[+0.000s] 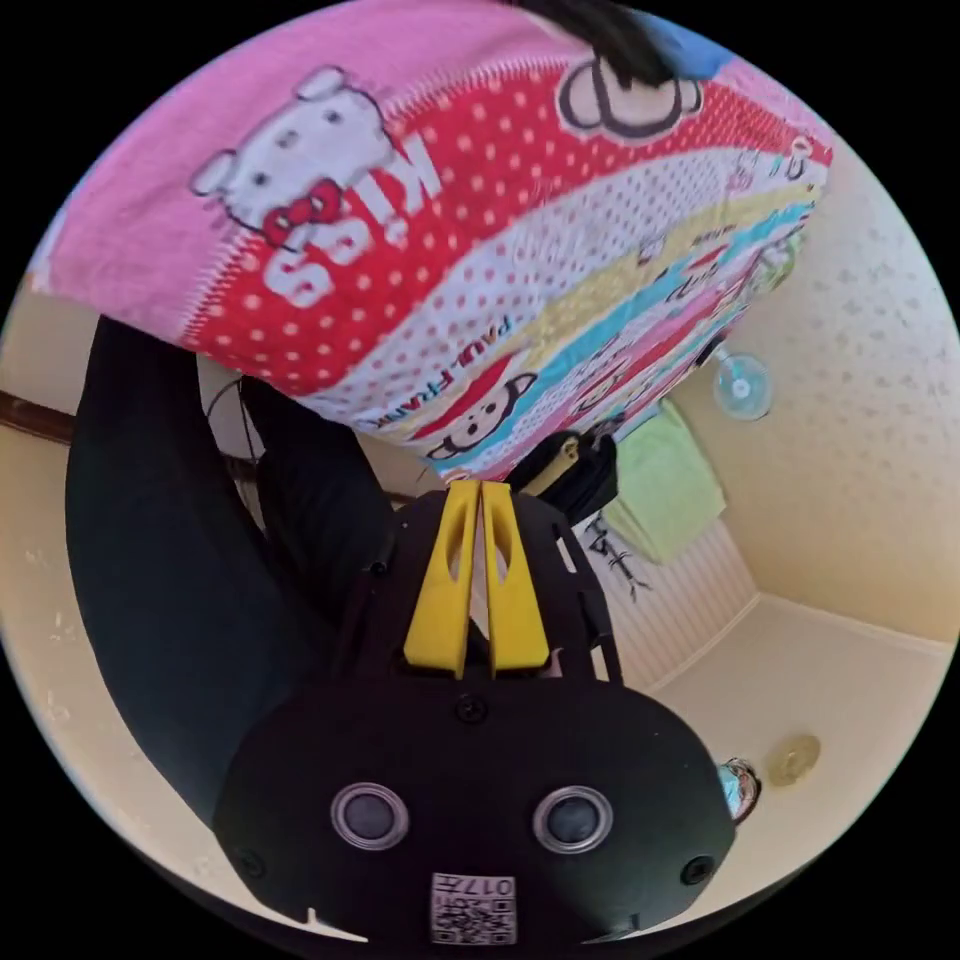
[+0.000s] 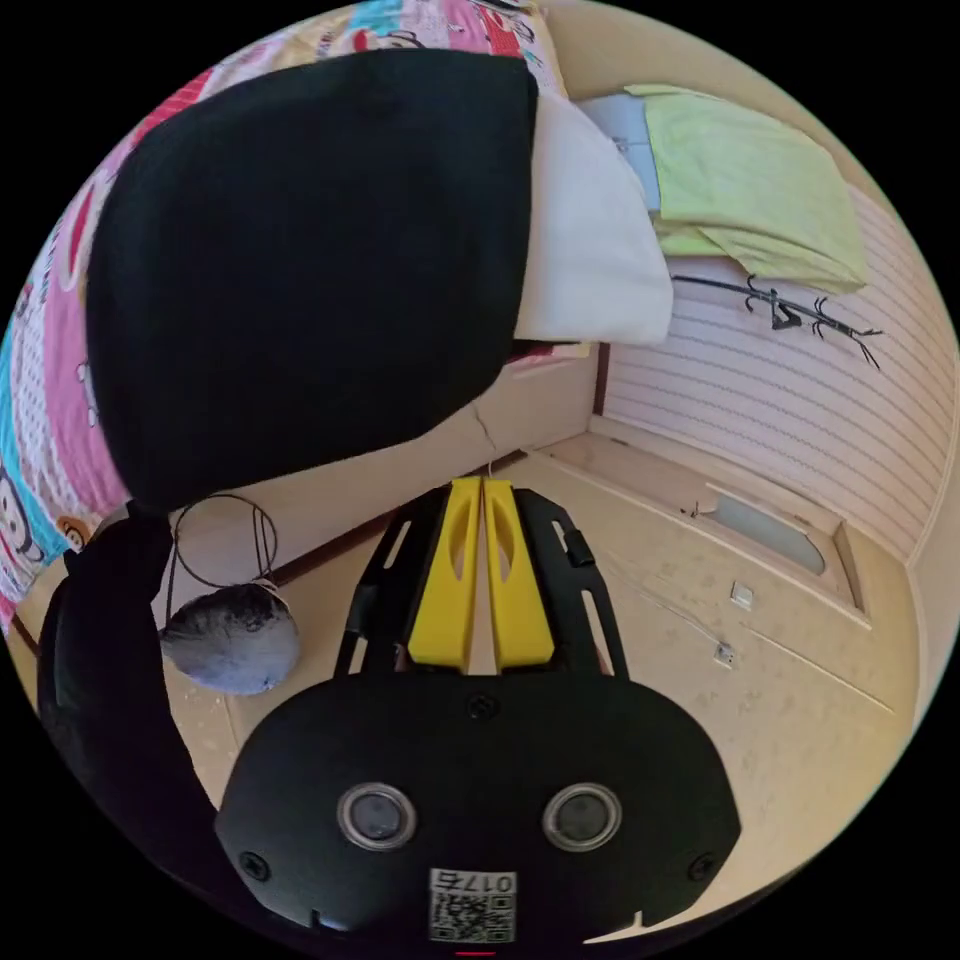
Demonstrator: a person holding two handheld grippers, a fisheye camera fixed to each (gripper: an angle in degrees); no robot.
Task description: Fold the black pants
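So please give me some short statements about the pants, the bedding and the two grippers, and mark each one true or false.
1. The black pants lie on the patterned bed cover. True.
2. The right gripper has its jaws wide open. False: the yellow jaws stand close together, with nothing between them.
3. A white pillow lies beside the pants. True.
4. The left gripper is clamped on the pants. False: its jaws are together and hold nothing.
5. The folded cloth beyond the pillow is red. False: it is light green.
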